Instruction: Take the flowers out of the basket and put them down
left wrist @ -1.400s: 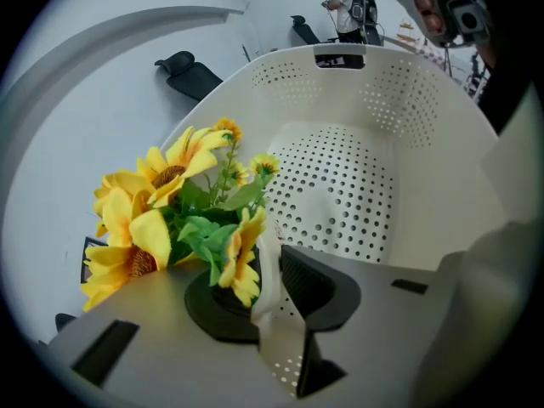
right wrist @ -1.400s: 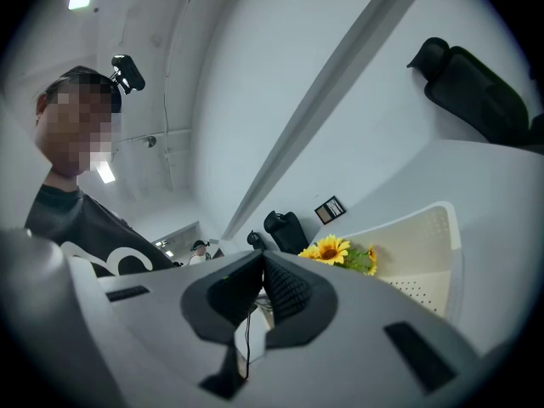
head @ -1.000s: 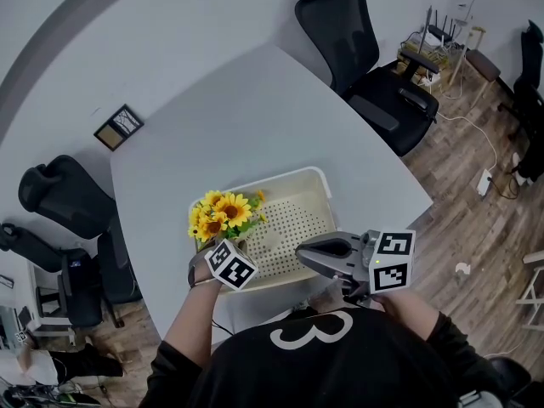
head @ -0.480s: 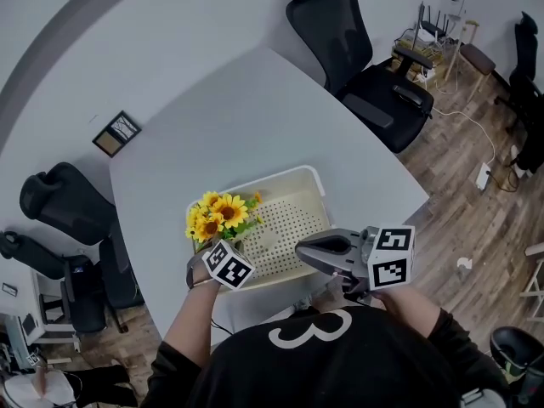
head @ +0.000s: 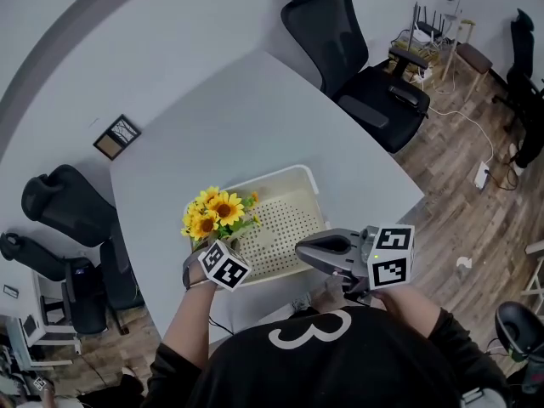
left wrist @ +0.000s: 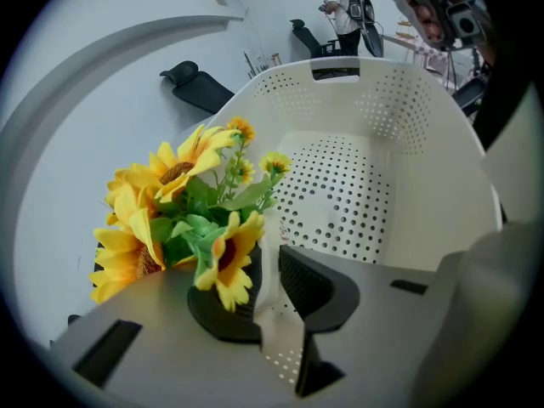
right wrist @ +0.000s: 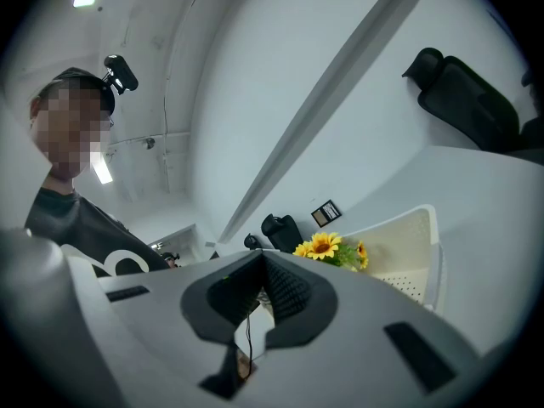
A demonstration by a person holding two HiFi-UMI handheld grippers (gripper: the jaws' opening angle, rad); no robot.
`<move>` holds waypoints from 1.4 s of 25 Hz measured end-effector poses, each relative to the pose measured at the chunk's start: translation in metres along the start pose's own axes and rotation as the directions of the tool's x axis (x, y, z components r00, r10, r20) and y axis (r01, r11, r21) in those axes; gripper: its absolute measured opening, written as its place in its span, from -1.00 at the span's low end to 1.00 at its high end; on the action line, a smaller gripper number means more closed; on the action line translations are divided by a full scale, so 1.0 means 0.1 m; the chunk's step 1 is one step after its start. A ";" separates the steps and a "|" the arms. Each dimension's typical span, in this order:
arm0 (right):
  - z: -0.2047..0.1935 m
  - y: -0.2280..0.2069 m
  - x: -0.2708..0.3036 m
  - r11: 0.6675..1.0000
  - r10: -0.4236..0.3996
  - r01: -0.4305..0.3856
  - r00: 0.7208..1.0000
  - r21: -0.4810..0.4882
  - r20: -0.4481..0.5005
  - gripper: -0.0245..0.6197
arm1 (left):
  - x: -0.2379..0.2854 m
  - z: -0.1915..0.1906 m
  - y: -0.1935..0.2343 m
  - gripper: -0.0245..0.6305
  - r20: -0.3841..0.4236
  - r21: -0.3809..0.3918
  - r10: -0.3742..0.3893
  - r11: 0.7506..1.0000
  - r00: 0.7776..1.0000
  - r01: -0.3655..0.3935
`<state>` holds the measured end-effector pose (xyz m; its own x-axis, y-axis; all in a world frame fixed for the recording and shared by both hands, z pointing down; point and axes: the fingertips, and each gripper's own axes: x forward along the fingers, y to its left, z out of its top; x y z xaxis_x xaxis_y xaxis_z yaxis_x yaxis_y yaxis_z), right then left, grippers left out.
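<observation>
A bunch of yellow sunflowers (head: pixel 214 212) with green leaves stands upright over the left rim of the cream perforated basket (head: pixel 285 219) on the grey table (head: pixel 246 117). My left gripper (head: pixel 225 243) sits just below the blooms, shut on the bunch. In the left gripper view the flowers (left wrist: pixel 170 219) rise over the left jaw of that gripper (left wrist: pixel 265 266); the stems are hidden behind a bloom. Beyond them lies the basket's floor (left wrist: pixel 340 202). My right gripper (head: pixel 300 250) hovers shut and empty over the basket's near right rim. The right gripper (right wrist: pixel 262 266) view shows the flowers (right wrist: pixel 327 246) ahead.
A small framed picture (head: pixel 117 137) lies at the table's far left. Black office chairs stand at the far right (head: pixel 357 66) and at the left (head: pixel 59 202). The table's near edge is close to my body. A person (left wrist: pixel 344 11) stands far off.
The left gripper and the flowers have shifted a little left, from inside the basket's left corner onto its left rim. The right gripper has stayed in place.
</observation>
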<state>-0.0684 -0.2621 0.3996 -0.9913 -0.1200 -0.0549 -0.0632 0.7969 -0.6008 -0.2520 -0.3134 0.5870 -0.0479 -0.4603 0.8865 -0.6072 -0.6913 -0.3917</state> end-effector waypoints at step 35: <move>-0.24 1.05 -0.39 0.971 0.194 -0.209 0.973 -0.114 -0.126 -0.90 | -2.04 -0.23 -0.17 -0.70 0.039 -0.154 0.438 0.890 0.898 -0.428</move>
<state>-0.0390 -0.1597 0.3577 -0.9912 0.1126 -0.0695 0.1322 0.8665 -0.4814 -0.2498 -0.1951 0.4186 -0.2782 -0.7382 0.6146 -0.6422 -0.3328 -0.6905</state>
